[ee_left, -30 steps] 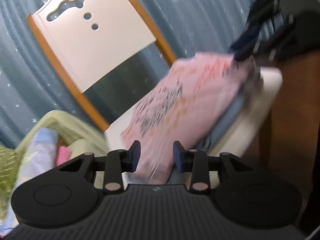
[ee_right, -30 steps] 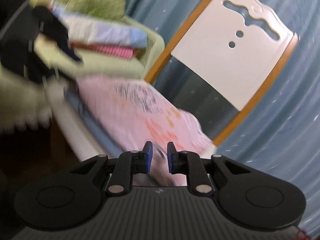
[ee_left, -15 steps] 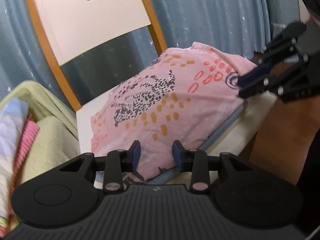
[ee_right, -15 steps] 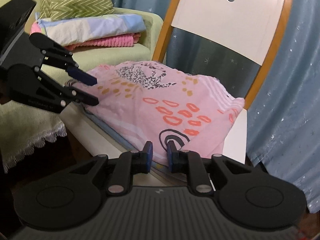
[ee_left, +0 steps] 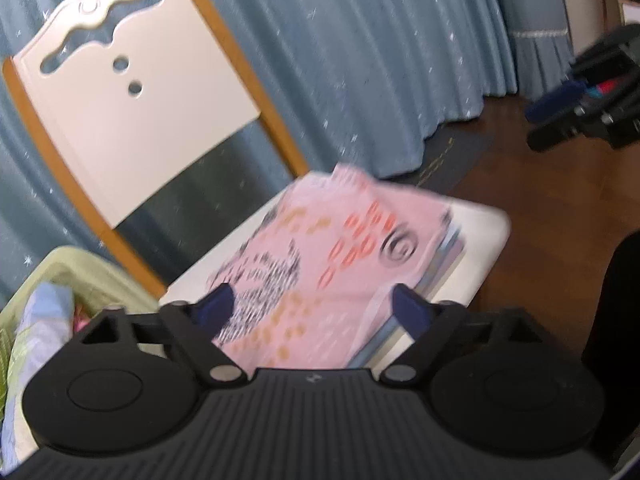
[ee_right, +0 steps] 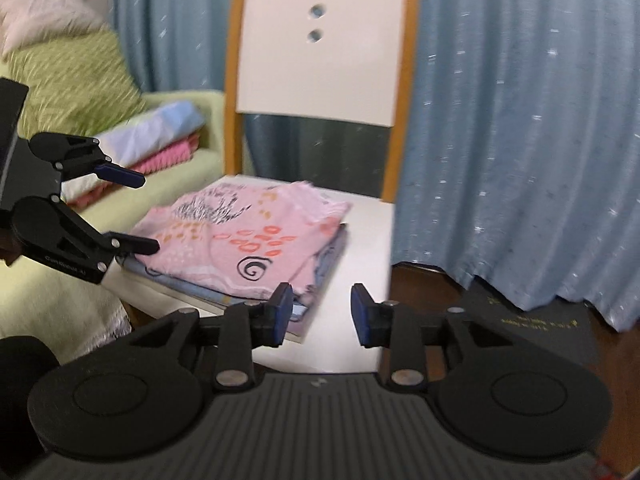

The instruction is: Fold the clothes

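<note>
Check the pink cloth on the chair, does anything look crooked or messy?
Mostly tidy. The pink cloth lies folded on the chair seat over a bluish layer that sticks out along its near and right edges, so the edges do not line up. Its far corner is rumpled. Nothing spilled or damaged.

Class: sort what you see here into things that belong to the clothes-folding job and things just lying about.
Belongs: pink patterned garment, folded on the chair seat; left gripper; right gripper.
Lying about: green cushion; blue curtain; stacked fabrics on sofa.

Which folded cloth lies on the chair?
The pink patterned cloth, on the chair seat. The blue and pink ribbed folded ones sit on the green sofa.
</note>
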A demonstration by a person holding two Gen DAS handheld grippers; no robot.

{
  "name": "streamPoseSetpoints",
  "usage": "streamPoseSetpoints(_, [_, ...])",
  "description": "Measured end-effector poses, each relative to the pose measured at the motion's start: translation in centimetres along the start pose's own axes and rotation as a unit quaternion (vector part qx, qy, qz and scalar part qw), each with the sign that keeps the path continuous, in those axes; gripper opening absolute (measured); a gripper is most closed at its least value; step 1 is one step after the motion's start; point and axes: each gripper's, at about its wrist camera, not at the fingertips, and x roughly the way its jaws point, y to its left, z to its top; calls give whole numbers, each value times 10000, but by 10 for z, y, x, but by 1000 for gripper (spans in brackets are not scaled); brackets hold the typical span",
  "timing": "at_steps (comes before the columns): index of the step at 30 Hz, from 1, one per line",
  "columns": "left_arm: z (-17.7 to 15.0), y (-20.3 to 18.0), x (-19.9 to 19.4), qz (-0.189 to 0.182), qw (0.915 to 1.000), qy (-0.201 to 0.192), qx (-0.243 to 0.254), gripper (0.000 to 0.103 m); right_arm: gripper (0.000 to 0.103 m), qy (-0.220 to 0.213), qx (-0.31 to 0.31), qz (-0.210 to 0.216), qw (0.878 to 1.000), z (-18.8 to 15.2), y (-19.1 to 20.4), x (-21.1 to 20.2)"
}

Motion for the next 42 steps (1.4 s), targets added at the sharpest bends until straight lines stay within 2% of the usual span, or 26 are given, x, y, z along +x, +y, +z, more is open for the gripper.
streamPoseSetpoints(2, [8, -7, -3, -43, 10000, -66, -17, 102, 46, -62, 123, -43, 9999, -2, -4, -17])
streamPoseSetpoints(8, [13, -20, -9, -360, 9982, -383, -271, 102, 50, -56, 383, -189, 9991, -6, -4, -30])
streamPoseSetpoints(15, [5, -4, -2, -706, 9909, -859, -765, 102, 50, -71, 336, -160, 9993, -1, 6, -23])
streamPoseSetpoints(21, [2, 4, 12, -1113, 9819, -1409, -604, 102, 52, -111, 451, 29, 9989, 2, 0, 7])
streamPoseSetpoints(25, [-1, 7, 29, -1393, 9781, -1498, -396, 102, 52, -233, 562, 246, 9978, 6, -12, 34])
streamPoseSetpoints(35, [-7, 7, 79, -1453, 9804, -1306, -260, 102, 52, -453, 1016, 876, 9899, 5, -50, 108])
streamPoseSetpoints(40, [-7, 11, 102, -1381, 9849, -1006, -286, 102, 52, -136, 1311, 999, 9862, -2, -63, 123])
streamPoseSetpoints(42, [-11, 13, 112, -1257, 9892, -677, -318, 102, 52, -65, 1337, 1131, 9845, -4, -64, 124])
